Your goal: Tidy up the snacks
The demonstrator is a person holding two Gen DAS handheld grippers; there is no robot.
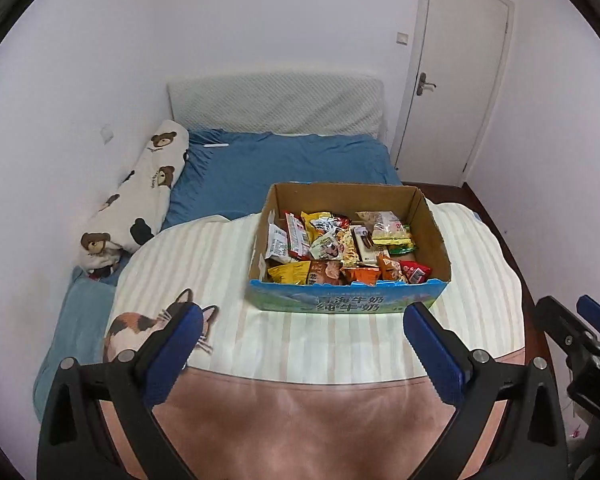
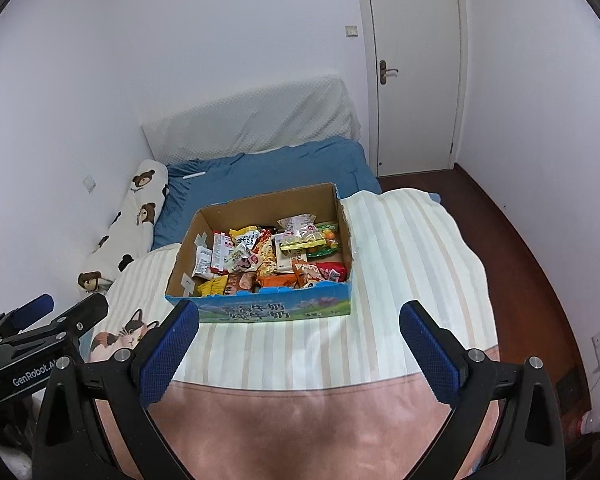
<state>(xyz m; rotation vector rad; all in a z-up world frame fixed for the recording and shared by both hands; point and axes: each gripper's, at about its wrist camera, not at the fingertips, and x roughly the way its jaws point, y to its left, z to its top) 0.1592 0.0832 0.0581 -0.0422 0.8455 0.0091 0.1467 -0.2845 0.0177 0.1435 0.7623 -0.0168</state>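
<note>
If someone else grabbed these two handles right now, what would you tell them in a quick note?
Left tool: open, empty, held back from the box.
Right tool: open, empty, likewise short of the box.
Box: open cardboard carton on the striped blanket on the bed, the snacks jumbled inside.
Done: nothing visibly sorted; no packet lies outside the box.
Left: probably the whole job, so reach in and start sorting packets.

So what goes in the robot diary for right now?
left tool: open, empty | right tool: open, empty | snacks: all in box
</note>
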